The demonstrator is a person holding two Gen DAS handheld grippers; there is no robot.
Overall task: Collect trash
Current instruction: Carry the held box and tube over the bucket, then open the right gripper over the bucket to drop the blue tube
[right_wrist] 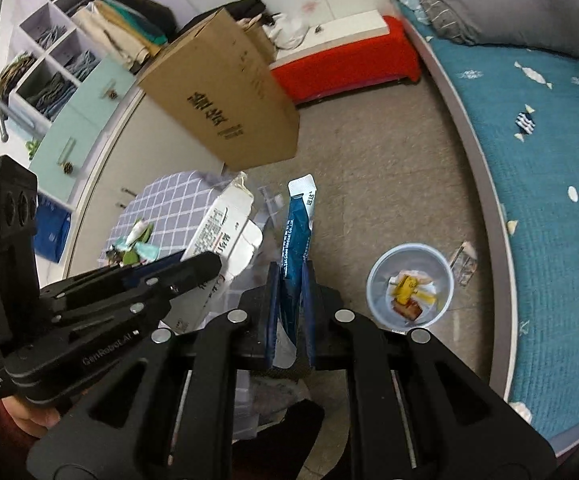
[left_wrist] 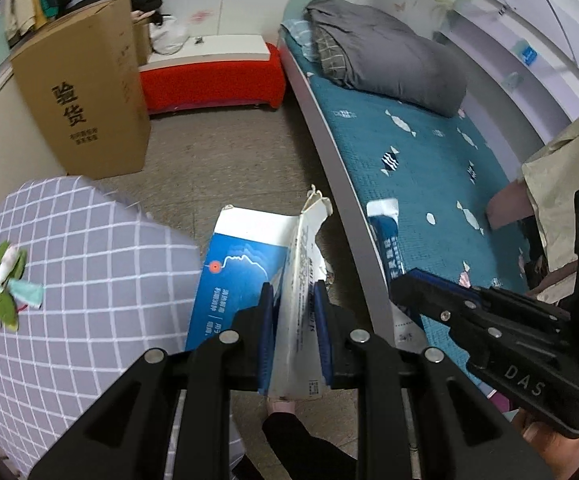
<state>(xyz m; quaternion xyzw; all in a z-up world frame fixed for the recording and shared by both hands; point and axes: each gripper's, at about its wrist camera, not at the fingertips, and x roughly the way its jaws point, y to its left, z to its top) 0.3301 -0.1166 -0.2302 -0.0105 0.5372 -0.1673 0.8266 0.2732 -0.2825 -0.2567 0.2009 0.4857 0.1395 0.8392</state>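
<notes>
Cardboard box [left_wrist: 249, 276] is clamped in left gripper [left_wrist: 294, 320], blue sachet [right_wrist: 298, 232] in right gripper [right_wrist: 289, 312]; release advised only once centred over near-right bin [right_wrist: 411, 284].

The tall brown cardboard box [left_wrist: 85, 92] carries large black characters "验货". The right black claw [left_wrist: 399, 292] body reads "DAS" in the left wrist view; the left black claw [right_wrist: 209, 264] body reads "GenRobot.AI". The blue-and-white sachet [right_wrist: 298, 236] shows "Medical Co., Ltd"; the rest is too small to read.
</notes>
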